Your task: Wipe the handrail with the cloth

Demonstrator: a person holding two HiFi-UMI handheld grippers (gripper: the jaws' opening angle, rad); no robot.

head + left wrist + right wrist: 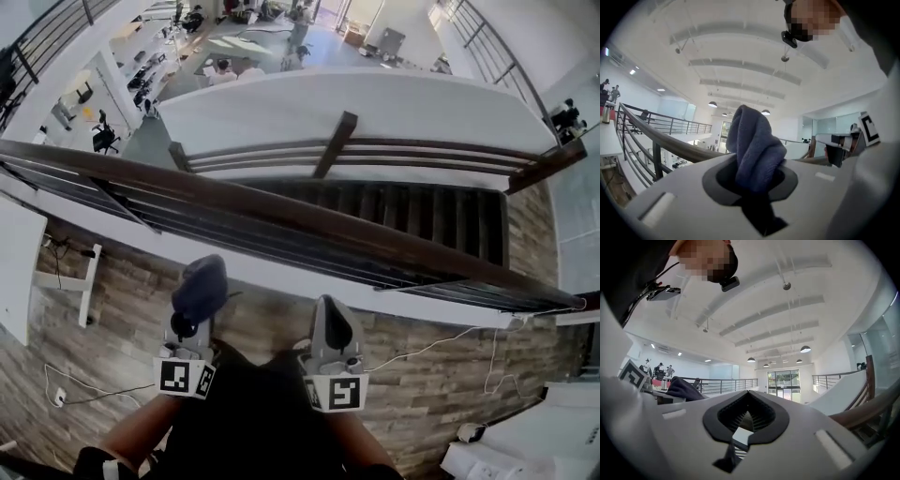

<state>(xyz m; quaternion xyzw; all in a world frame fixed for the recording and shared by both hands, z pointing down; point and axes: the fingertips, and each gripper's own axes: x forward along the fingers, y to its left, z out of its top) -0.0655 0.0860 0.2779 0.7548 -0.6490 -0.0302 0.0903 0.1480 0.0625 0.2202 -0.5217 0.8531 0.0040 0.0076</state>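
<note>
**Cloth held in the left tool, on the near side of the handrail**

Cloth is dark blue and looks thick and soft. It is bunched into a rounded lump with deep folds. The left tool is closed on its lower part, and the rest of the cloth stands up out of the jaws and covers their tips. In the head view the cloth is on the near side of the handrail and does not appear to touch it.

The handrail is a long bar of dark brown wood on dark metal bars. It runs from the far left to the near right across the head view. Beyond it an open lower floor with desks shows.

Both tools are held side by side, close to the person's body, left one a little further left of centre. Both gripper views look up toward the white ceiling, so the tools point upward and away from the person. The right tool has its jaws together with nothing between them. The person's left forearm shows behind the left tool.

Each tool carries a cube with black-and-white square markers, the left cube and the right cube. Under the tools lies a floor of wood-pattern planks, with a thin white cable on it.
</note>
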